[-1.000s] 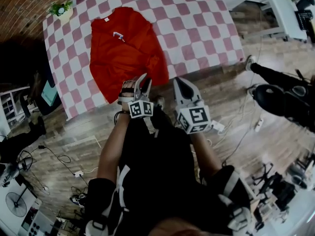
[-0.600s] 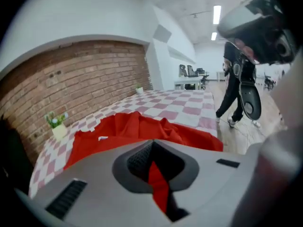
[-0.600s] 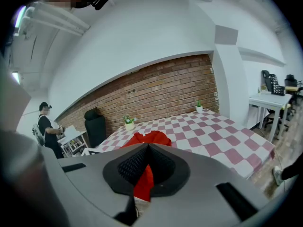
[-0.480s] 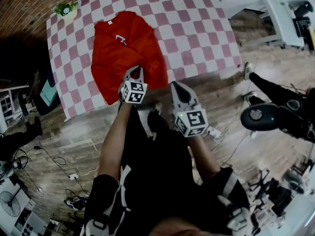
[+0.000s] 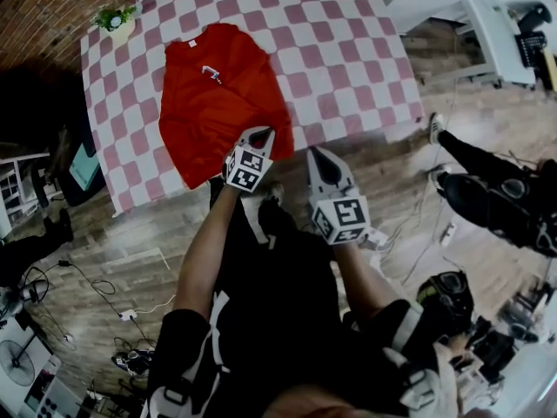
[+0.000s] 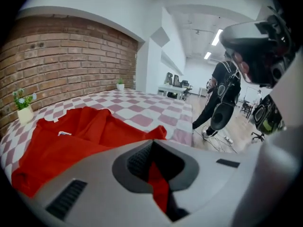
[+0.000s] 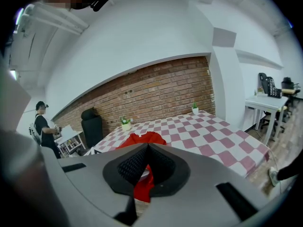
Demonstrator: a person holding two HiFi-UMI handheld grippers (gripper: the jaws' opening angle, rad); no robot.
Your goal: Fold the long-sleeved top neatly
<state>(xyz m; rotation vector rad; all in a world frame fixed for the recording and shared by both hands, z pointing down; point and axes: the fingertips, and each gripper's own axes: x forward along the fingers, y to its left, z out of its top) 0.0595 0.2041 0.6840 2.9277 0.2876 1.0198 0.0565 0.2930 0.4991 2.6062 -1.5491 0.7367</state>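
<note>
The red long-sleeved top (image 5: 218,103) lies spread on the pink-and-white checked table (image 5: 348,50), collar at the far side. My left gripper (image 5: 263,132) is shut, and its tips stand over the top's near hem by the table's front edge. In the left gripper view the top (image 6: 71,141) stretches out flat beyond the shut left gripper (image 6: 152,142). Red cloth shows through the slot behind the tips, and none is drawn up into them. My right gripper (image 5: 313,151) is shut and empty, just off the front edge. The right gripper view shows the right gripper (image 7: 147,145) pointing at the top (image 7: 142,138).
A small potted plant (image 5: 116,17) stands at the table's far left corner. A person in black (image 5: 496,198) stands on the wooden floor to the right. A white desk (image 5: 487,16) is at the far right. Cables and stands lie on the floor at the left.
My left gripper has gone from open to shut, rolled about its own axis and moved forward to the top's near hem. The right gripper has stayed put.
</note>
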